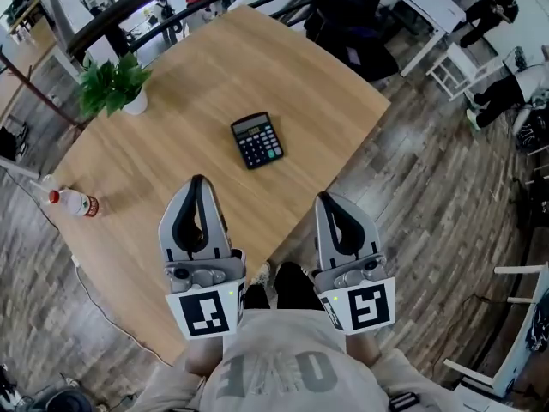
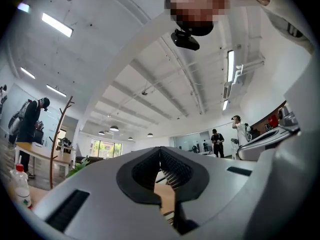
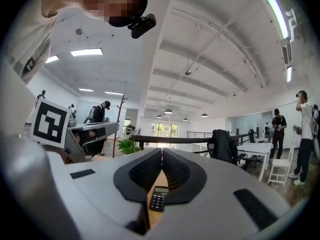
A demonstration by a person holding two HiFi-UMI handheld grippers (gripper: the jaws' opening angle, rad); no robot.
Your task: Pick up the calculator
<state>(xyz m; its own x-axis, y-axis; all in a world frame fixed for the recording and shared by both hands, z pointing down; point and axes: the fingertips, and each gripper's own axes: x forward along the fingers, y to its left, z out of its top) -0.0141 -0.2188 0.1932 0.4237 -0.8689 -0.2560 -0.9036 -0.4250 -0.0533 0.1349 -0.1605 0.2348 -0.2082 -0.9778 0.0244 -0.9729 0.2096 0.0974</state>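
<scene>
- Fingers clenched on both, nothing held: L gripper (image 1: 198, 183), R gripper (image 1: 327, 197).
- Calculator (image 1: 257, 140) lies flat on worktop (image 1: 214, 67), ahead of both tips, approx. between them; L looks slightly nearer.
- Its long axis runs away from the person, far end tilted a bit left.
- Worktop is light wood; plant (image 1: 111, 84) and bottle (image 1: 75, 202) at left, well apart from it.
</scene>
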